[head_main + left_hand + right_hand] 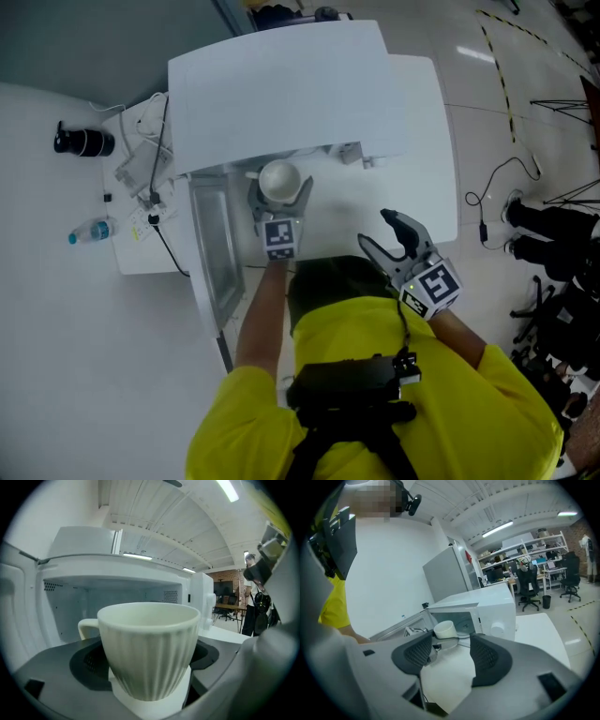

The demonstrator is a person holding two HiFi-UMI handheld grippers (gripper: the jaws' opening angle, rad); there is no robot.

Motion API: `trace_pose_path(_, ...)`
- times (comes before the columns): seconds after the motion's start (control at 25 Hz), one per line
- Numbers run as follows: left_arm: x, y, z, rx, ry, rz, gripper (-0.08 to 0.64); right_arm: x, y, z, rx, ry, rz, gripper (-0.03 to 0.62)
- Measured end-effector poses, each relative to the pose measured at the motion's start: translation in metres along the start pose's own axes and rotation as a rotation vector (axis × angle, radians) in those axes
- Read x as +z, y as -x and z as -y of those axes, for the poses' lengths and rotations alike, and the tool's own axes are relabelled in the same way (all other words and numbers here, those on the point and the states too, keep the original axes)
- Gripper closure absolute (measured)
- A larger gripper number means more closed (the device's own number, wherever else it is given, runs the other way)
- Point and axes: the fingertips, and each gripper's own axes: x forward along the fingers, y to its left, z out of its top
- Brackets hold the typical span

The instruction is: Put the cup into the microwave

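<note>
A ribbed cream cup [278, 177] [149, 651] sits upright between the jaws of my left gripper [278, 195] [150, 691], which is shut on its lower body, handle pointing left. It hangs right at the mouth of the white microwave [291, 89]. The open cavity [117, 604] fills the left gripper view behind the cup. The microwave door [214, 258] is swung open to the left. My right gripper [392, 242] [450, 656] hovers over the white table to the right, open with nothing between its fingers. From there the cup [444, 629] and microwave [487, 609] show ahead.
On the table left of the microwave lie a water bottle [91, 231], a black cylinder [82, 142] and loose cables with a plug [150, 192]. The white table [431, 187] ends at the right, with cables and dark gear on the floor beyond.
</note>
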Motion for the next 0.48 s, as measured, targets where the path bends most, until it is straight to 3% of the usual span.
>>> trace_pose_path(0.28, 0.022, -0.073, -0.049, 0.036, -0.019, -0.030, 0.100, 0.001, -0.017, -0.005, 0.022, -0.010, -0.014, 0.328)
trace_pose_path(0.36, 0.021, -0.088, -0.056, 0.042, -0.012, -0.043, 0.100, -0.002, -0.020, -0.005, 0.016, -0.019, -0.018, 0.384)
trace_pose_path(0.48, 0.019, -0.104, -0.060, 0.043, -0.013, -0.063, 0.100, -0.007, -0.023, -0.004, 0.007, -0.033, -0.034, 0.385)
